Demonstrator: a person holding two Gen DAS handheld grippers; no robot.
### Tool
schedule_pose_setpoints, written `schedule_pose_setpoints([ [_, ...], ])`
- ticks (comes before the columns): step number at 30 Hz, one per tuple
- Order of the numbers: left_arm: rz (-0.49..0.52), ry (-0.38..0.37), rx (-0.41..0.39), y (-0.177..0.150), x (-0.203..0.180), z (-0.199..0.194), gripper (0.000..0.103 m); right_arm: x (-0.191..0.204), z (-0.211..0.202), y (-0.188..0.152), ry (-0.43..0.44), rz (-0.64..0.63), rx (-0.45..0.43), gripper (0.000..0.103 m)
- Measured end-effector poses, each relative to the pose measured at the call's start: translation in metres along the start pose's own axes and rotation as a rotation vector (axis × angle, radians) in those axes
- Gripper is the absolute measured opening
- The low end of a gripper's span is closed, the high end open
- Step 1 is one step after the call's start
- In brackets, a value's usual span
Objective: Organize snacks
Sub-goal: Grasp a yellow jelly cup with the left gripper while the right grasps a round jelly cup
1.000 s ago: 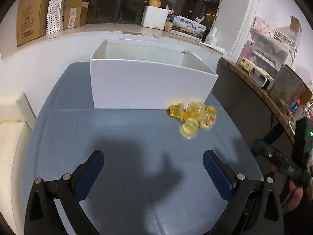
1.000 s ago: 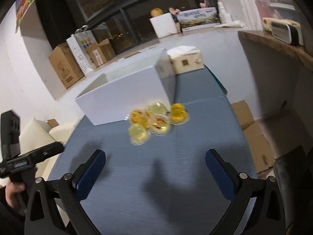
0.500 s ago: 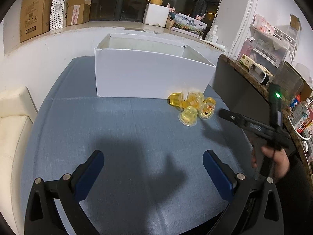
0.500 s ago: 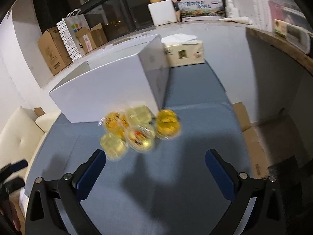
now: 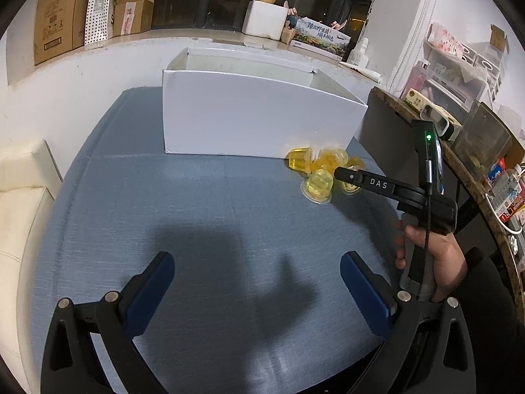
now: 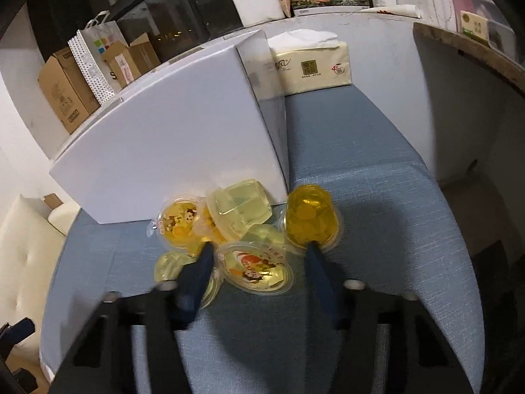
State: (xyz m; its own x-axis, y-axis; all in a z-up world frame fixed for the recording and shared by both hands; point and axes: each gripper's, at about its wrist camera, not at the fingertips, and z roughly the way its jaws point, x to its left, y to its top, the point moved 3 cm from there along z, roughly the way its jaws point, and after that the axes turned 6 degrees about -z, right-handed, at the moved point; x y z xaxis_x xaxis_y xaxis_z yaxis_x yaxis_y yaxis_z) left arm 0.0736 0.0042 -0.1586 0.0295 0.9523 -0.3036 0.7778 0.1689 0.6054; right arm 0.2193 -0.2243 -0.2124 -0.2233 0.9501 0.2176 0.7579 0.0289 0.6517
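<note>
I see brown cardboard boxes (image 5: 55,19) on the ledge, yellow tissue pack (image 6: 311,65), cream leather sofa (image 5: 19,197).

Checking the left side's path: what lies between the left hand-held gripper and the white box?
Bare blue cloth only, in the left wrist view, between the left hand-held gripper and white box.

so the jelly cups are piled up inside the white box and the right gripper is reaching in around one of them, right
Not quite. The jelly cups lie on the blue tablecloth in front of the white box, not inside it, as the right wrist view shows. The right gripper is indeed around one, its jaws having just been closing.
</note>
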Motion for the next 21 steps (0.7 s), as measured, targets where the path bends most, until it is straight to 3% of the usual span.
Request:
schedule_pose_setpoints([
  [4, 0.017, -0.004, 0.011, -0.001, -0.006, 0.007, 0.103, 0.003, -0.009, -0.005, 0.031, -0.011, -0.005, 0.048],
  [10, 0.050, -0.008, 0.028, 0.005, -0.023, 0.033, 0.103, 0.005, -0.057, -0.026, 0.067, -0.014, -0.056, 0.048],
  [21, 0.071, -0.029, 0.044, 0.052, -0.078, 0.115, 0.102, -0.026, -0.123, -0.069, 0.064, 0.057, -0.100, 0.048],
])
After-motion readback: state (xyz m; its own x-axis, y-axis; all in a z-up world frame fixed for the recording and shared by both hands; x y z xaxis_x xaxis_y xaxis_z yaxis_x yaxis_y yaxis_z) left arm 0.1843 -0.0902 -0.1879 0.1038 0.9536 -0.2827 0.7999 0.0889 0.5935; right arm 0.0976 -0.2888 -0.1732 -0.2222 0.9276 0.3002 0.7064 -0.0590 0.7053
